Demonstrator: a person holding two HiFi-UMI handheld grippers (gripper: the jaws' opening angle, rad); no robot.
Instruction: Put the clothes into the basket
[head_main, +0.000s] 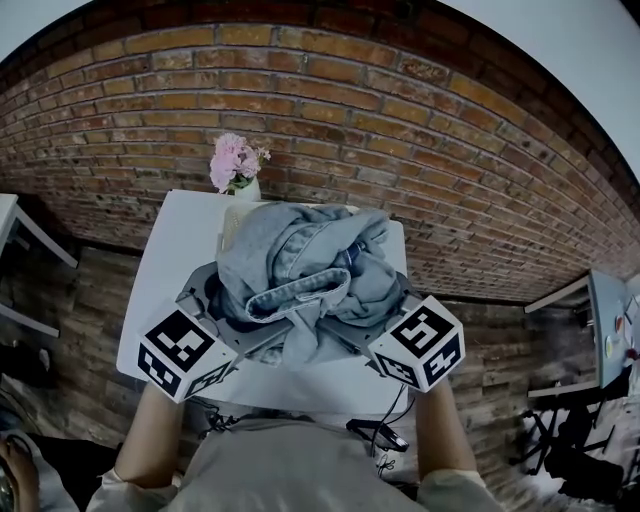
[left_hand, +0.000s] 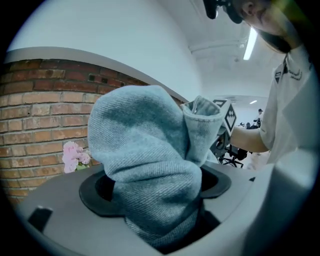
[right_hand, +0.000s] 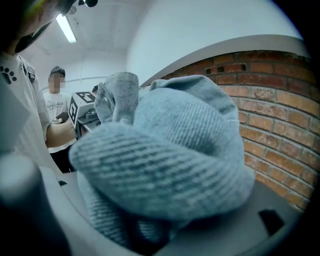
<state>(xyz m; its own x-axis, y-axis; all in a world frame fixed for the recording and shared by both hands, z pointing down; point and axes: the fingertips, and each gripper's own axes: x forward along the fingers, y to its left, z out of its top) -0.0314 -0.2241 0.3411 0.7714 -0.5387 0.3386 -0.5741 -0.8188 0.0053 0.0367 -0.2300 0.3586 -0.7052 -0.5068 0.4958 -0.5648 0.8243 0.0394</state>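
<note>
A bundle of light blue-grey denim clothes (head_main: 300, 270) hangs lifted over the white table (head_main: 160, 280), gripped from both sides. My left gripper (head_main: 238, 318) holds its left underside, the marker cube nearer me. In the left gripper view the left gripper (left_hand: 160, 205) is filled with a thick fold of the clothes (left_hand: 145, 165). My right gripper (head_main: 362, 322) grips the right underside. Seen from the right gripper (right_hand: 160, 210), the bunched clothes (right_hand: 170, 160) bulge out of the jaws. A pale rim (head_main: 232, 212), possibly the basket, peeks out behind the bundle; the rest is hidden.
Pink flowers (head_main: 236, 162) in a vase stand at the table's far edge against the brick wall (head_main: 400, 130). Dark cables (head_main: 378, 432) hang at the near edge. Another person (right_hand: 56, 107) stands behind in the right gripper view. Other tables flank both sides.
</note>
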